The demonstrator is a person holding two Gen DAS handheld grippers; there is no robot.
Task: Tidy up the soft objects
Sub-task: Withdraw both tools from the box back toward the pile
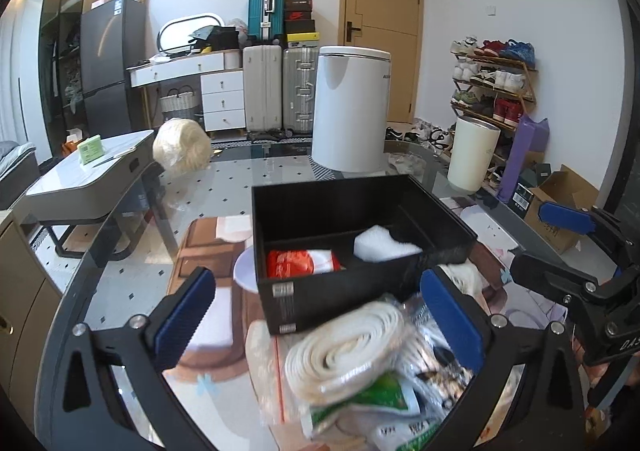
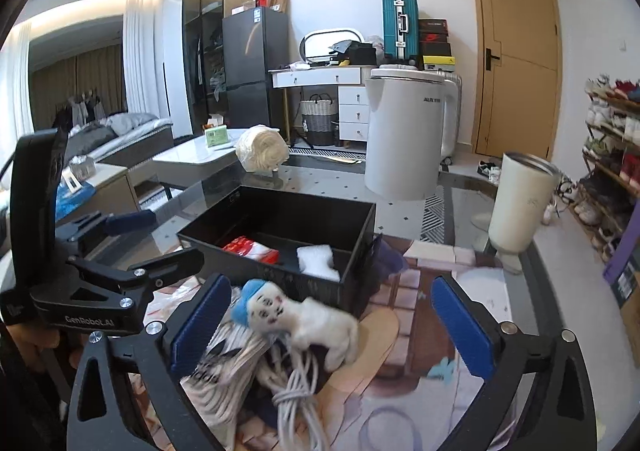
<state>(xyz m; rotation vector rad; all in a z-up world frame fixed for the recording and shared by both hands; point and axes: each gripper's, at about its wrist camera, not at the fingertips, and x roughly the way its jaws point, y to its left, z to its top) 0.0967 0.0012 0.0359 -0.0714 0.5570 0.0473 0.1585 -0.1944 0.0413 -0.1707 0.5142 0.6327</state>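
Both my grippers are spread as wide as they go and neither has hold of anything. Left gripper (image 1: 320, 315) hangs over the pile at the near edge of the glass table (image 1: 120, 283); right gripper (image 2: 332, 327) is over the same heap from the other side.

Counting the soft stuff: one black box (image 1: 360, 291) with dividers, and two things in it — one red-and-white pack (image 1: 300, 263) in the left compartment, one white foam piece (image 1: 380, 247) in the next. Still outside, just in front of the box: one white coiled rope (image 1: 344, 351), one plush toy (image 2: 312, 319) with a blue cap, one bundle of white cable (image 2: 296, 395), plus a few plastic bags, too blurred to count. One more wrapped pale bundle (image 1: 182, 149) sits well apart at the far edge.

Also one white kettle (image 2: 404, 135) and one cream tumbler (image 2: 520, 203).

Readable text: "AUX" on the kettle, "GenRobot.AI" on the left gripper's body. Bag print is too smeared to read.
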